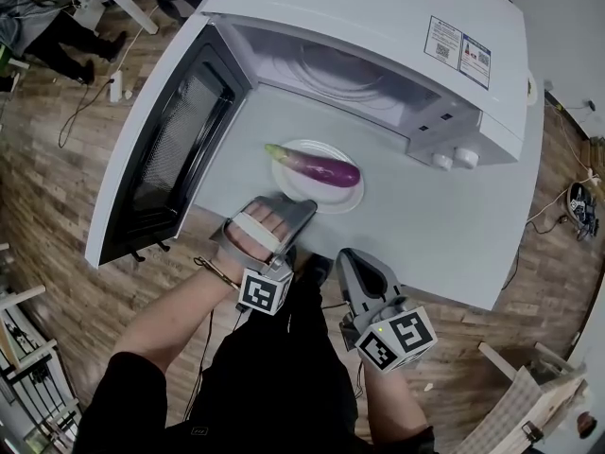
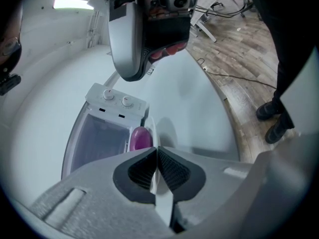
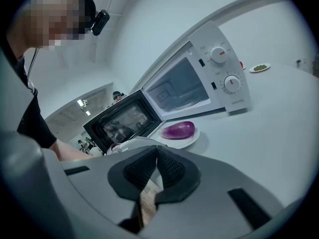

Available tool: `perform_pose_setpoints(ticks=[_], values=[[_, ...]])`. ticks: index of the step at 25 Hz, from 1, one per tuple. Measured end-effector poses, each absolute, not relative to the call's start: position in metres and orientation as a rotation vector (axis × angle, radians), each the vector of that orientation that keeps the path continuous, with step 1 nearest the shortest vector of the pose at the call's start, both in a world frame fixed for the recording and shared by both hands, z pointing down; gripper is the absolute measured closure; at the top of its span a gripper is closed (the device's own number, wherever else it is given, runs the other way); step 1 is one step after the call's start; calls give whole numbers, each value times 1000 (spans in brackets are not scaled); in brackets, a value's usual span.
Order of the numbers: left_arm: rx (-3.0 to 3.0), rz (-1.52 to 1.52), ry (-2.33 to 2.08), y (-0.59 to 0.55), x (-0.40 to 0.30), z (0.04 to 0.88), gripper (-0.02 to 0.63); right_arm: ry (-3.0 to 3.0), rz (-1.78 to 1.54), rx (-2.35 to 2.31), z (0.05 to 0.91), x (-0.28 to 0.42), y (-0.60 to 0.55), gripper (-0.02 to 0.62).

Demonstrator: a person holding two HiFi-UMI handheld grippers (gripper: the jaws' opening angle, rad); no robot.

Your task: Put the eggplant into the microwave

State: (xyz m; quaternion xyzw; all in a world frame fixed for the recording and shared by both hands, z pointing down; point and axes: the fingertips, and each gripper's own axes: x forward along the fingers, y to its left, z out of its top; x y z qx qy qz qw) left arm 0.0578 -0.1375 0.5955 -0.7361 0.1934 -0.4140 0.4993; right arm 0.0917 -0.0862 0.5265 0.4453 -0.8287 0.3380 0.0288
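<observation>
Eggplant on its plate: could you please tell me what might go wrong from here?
1. The left tool seems to pinch only the near rim of the plate. Lifted by that one edge, the plate may tilt and the eggplant may roll off.
2. The right tool is shut and empty, off the plate, so it gives no support.
3. The open door stands close on the left and could be bumped.

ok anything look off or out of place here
Nothing stands out. The purple eggplant lies whole on the round white plate, in front of the white microwave, whose door is open. The left gripper pinches the plate's near rim; the right gripper is shut, empty.
</observation>
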Motion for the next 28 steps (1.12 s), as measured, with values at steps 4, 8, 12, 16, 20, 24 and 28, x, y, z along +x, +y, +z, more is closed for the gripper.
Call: perform_pose_setpoints(ticks=[4, 8, 12, 16, 20, 24, 28], values=[[-1766, -997, 465, -142, 58, 588, 588, -2561, 1041, 1373, 524, 91, -88, 578], [-1746, -988, 492, -154, 58, 570, 588, -2572, 1033, 1374, 516, 91, -91, 578], [-1723, -981, 514, -168, 60, 553, 589, -2588, 1014, 1380, 506, 94, -97, 578], [-1700, -974, 525, -182, 64, 541, 588, -2596, 1002, 1383, 499, 97, -106, 578], [-1691, -978, 532, -196, 68, 536, 588, -2606, 994, 1382, 495, 100, -118, 578], [-1685, -983, 538, -211, 72, 532, 588, -2618, 973, 1377, 490, 103, -134, 578], [-1679, -986, 542, -226, 78, 527, 588, -2628, 958, 1366, 486, 108, -151, 578]])
